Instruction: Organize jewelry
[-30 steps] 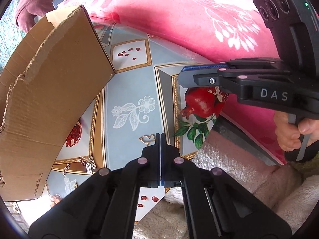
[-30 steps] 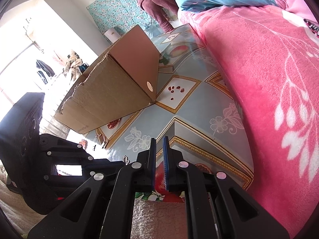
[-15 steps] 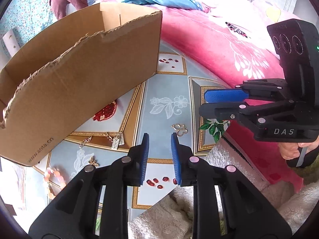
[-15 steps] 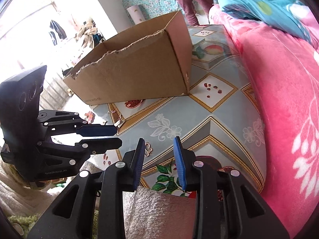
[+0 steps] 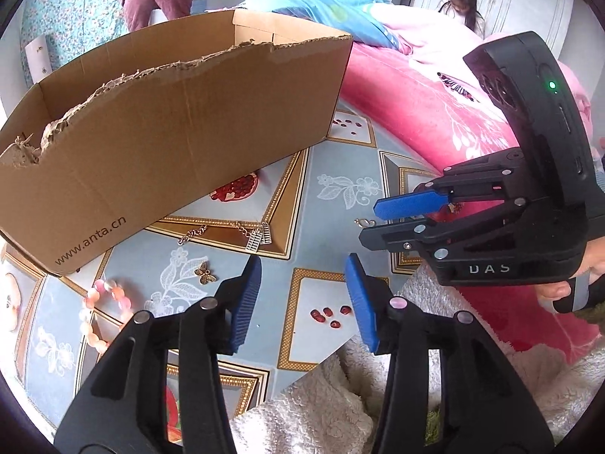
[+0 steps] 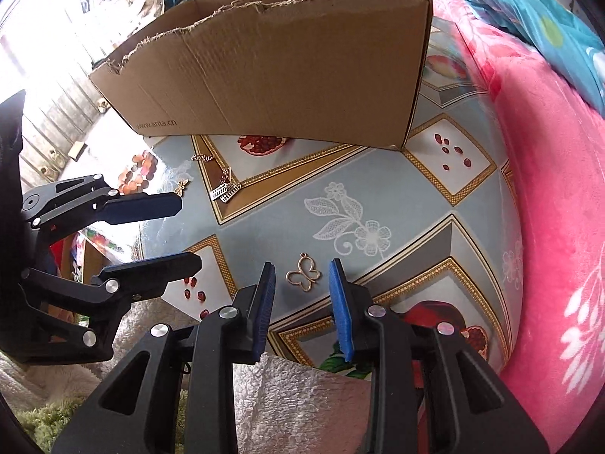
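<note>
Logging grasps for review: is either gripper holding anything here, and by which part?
Nothing held. Left gripper and right gripper are both open and empty; the butterfly charm lies untouched.

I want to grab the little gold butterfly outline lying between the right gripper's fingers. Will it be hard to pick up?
Probably fiddly: the butterfly charm looks like thin wire lying flat on the glossy tablecloth, so it may slide. It seems stiff and very light.

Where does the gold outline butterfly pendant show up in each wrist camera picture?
Left wrist view: the butterfly pendant is small, right of centre, beside the right gripper's blue pad.
Right wrist view: pendant low centre, just beyond the open right gripper.
Shared landmark: the torn cardboard box.
</note>
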The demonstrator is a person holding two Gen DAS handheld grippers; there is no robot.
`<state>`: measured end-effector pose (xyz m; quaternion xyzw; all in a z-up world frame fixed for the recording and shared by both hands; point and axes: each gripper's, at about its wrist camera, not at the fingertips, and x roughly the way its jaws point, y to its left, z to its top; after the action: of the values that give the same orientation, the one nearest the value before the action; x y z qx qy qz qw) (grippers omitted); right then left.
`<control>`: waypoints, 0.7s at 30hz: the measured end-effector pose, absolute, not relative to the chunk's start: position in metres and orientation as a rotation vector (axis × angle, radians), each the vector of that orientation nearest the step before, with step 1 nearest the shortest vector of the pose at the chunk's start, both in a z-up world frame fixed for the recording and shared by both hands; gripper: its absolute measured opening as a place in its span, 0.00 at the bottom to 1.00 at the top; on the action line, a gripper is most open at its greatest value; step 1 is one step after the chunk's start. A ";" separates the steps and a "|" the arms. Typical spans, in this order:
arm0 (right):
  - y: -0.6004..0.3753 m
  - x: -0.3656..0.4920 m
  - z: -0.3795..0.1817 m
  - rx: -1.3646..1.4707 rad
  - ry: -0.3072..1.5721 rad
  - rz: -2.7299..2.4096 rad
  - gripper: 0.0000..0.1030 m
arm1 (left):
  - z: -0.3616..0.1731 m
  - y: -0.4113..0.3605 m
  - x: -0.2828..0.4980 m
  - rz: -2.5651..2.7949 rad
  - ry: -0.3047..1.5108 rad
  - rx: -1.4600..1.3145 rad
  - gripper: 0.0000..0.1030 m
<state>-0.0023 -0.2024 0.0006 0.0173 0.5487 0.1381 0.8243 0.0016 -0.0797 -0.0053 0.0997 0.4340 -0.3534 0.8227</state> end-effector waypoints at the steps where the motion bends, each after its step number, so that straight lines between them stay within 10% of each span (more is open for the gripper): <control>1: -0.200 -0.001 0.001 0.024 1.177 0.285 0.28 | -0.005 -0.079 0.001 -0.760 0.920 0.203 0.43; 21: -0.168 0.026 0.000 -0.093 1.363 0.193 0.16 | -0.012 -0.055 0.001 -0.799 0.892 0.081 0.44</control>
<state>0.0259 -0.1675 -0.0003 -0.0430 0.6287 0.0890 0.7713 0.0008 -0.0548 -0.0120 0.0382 0.4196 -0.3758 0.8254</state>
